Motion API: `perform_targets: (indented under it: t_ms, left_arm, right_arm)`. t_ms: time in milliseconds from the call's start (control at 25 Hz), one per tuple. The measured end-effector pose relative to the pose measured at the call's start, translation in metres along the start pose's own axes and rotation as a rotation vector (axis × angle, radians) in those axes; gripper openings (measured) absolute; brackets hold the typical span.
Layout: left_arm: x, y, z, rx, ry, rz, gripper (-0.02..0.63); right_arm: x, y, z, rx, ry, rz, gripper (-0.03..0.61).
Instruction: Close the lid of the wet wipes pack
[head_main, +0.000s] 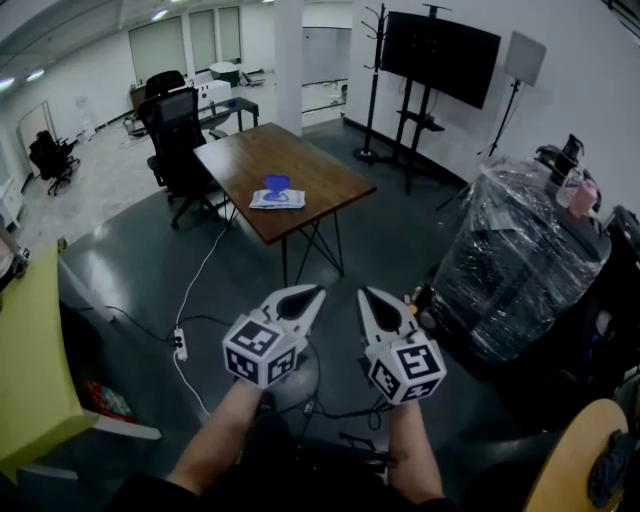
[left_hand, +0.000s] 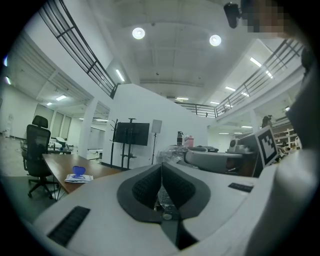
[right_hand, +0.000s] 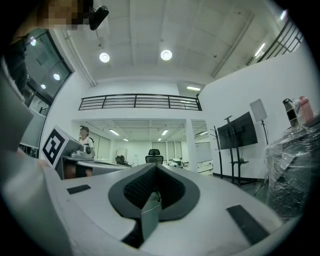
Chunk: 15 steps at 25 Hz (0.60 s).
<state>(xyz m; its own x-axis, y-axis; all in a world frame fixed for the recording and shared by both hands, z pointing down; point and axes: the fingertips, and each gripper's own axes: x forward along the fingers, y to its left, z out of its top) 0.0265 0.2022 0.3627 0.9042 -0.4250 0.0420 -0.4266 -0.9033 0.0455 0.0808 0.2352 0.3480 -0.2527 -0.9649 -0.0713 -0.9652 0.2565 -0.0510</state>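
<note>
Fingers, left gripper (head_main: 318, 292): tips pressed together, nothing between them.
Fingers, right gripper (head_main: 364, 294): also pressed together and empty, just beside the left at its 3 o'clock.
Wet wipes pack (head_main: 277, 199): flat and white, with its blue lid (head_main: 277, 184) standing open.
Place: on the wooden table (head_main: 310, 170), at 12 o'clock from the grippers, well apart.
Long axis: roughly 9 to 3 o'clock in the head view.

Your head camera looks forward and down from high up, over your left gripper (head_main: 316, 291) and right gripper (head_main: 366, 294) close below, to the table (head_main: 305, 175) far off. Each gripper camera sits right behind its jaws, tilted up. The left one also sees the table (left_hand: 52, 166). All three see the TV (head_main: 440, 55) (left_hand: 131, 133) (right_hand: 235, 131).
</note>
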Motion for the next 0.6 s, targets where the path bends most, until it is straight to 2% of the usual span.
perform_targets:
  t_ms: [320, 600]
  left_arm:
    - [0.008, 0.044, -0.003, -0.023, 0.012, 0.041, 0.005]
    - [0.038, 0.11, -0.007, -0.064, 0.0, 0.063, 0.005]
  right_arm:
    - [0.044, -0.007, -0.007, 0.003, 0.019, 0.042, 0.011]
    - [0.109, -0.019, -0.017, -0.013, 0.054, 0.077, 0.011]
